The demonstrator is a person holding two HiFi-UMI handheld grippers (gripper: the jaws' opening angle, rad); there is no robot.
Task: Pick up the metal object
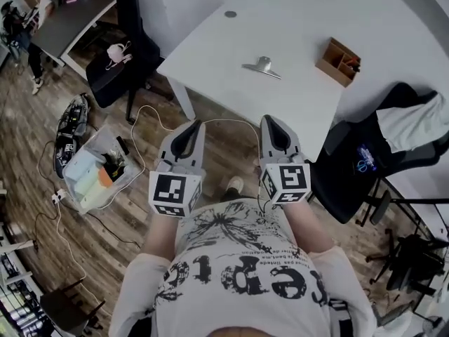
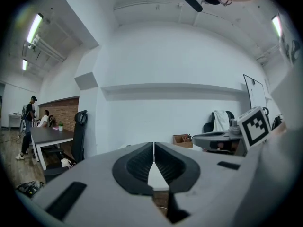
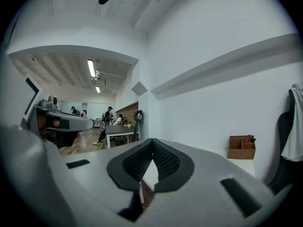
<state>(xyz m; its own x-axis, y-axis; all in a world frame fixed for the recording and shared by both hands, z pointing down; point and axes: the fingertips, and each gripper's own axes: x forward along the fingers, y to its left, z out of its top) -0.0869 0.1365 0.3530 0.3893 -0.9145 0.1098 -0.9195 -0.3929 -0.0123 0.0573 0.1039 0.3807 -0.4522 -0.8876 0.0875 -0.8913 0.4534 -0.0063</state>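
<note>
The metal object (image 1: 261, 66), a small silvery piece with a round knob on a flat pointed base, lies near the middle of the white table (image 1: 210, 48). Both grippers hang over the wooden floor, short of the table's near edge. My left gripper (image 1: 191, 124) is shut, its jaws meeting with nothing between them, as the left gripper view (image 2: 154, 145) also shows. My right gripper (image 1: 270, 120) is shut and empty too, tips touching in the right gripper view (image 3: 152, 141). The metal object does not show in either gripper view.
A wooden organiser box (image 1: 338, 61) stands on the table's right side. A black office chair (image 1: 379, 153) with a white cloth sits right of me, another black chair (image 1: 126, 55) at the table's left. A bin of items (image 1: 98, 167) and cables lie on the floor. People stand far left.
</note>
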